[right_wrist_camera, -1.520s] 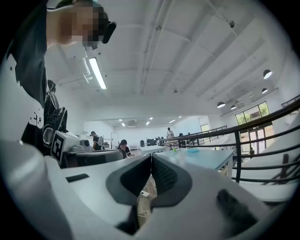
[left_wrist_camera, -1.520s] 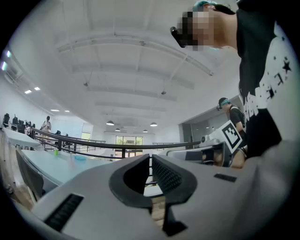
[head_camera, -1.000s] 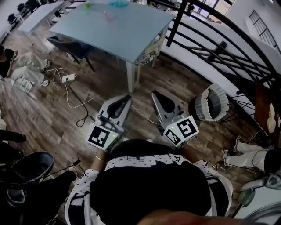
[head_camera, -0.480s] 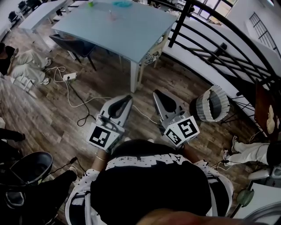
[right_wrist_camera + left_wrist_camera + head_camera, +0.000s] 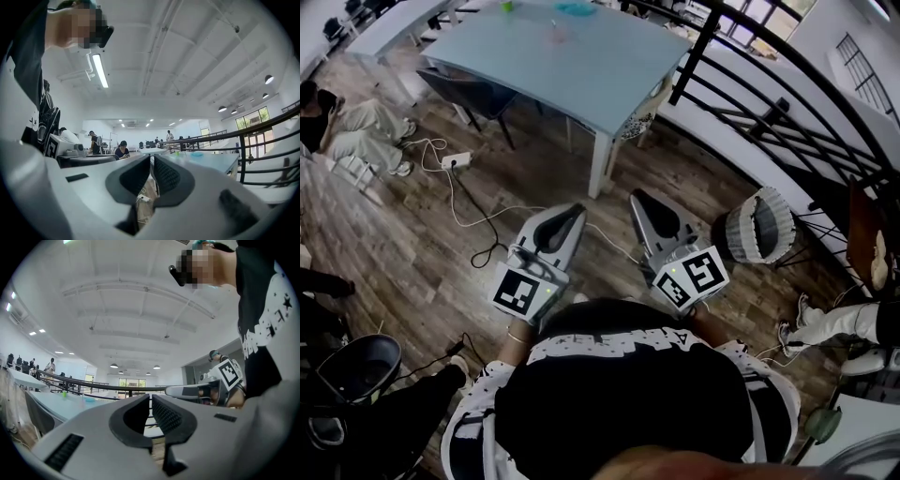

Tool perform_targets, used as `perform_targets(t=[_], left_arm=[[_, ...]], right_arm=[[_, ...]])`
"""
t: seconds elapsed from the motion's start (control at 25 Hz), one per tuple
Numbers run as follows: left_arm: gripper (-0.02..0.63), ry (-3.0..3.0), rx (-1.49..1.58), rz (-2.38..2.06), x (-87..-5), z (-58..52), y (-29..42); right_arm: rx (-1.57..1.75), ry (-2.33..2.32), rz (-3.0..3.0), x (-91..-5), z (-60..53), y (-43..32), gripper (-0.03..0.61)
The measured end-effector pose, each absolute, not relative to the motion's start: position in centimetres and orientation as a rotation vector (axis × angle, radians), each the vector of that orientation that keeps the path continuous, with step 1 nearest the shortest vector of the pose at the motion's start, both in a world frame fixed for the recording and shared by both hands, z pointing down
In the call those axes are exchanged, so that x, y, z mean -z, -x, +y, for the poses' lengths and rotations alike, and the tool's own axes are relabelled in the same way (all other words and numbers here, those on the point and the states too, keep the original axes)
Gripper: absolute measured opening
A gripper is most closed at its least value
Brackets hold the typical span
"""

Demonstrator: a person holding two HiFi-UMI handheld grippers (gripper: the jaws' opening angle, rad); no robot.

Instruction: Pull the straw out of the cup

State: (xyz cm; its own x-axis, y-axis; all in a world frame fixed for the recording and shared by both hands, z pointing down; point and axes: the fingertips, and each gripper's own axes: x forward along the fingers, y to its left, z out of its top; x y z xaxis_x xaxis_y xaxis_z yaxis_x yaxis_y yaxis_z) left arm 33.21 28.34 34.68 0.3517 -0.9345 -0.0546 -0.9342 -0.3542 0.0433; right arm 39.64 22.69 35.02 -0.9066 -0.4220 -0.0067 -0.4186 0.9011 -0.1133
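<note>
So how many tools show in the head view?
2. The left grey plastic tool is left of centre over the wooden floor; the right grey plastic tool is beside it, apart.

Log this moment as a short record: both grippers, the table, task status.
left hand-held gripper: jaws together, empty, over the floor
right hand-held gripper: jaws together, empty, beside the left one
table: ahead, beyond both grippers
on table: small items at the far side, too small to name
task: not begun
</note>
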Motion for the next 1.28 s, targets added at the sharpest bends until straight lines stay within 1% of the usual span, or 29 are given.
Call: perform_targets(t=[0.2,0.52,0.76,1.28], left_arm=[[0.026,-2.562,0.108,-1.789,-35.1,29.0,-31.2],[0.026,-2.548,0.107,-1.793,-35.6,28.7,-30.5],[0.026,-2.519,0.104,-1.831,-35.9,27.8,-29.0],[0.026,-2.495,0.085,-1.879,-36.0,22.1,-24.3]], right_arm=[[0.169,0.677,3.040,-35.1,23.1,-38.1,0.028],[0.178,0.704,3.036,-35.8,22.1,-38.0,0.028],[0.166,0.679,3.037,-35.9,20.5,-36.5,0.028],[0.182,0.632,3.040,-36.2,14.7,-31.9,0.028]])
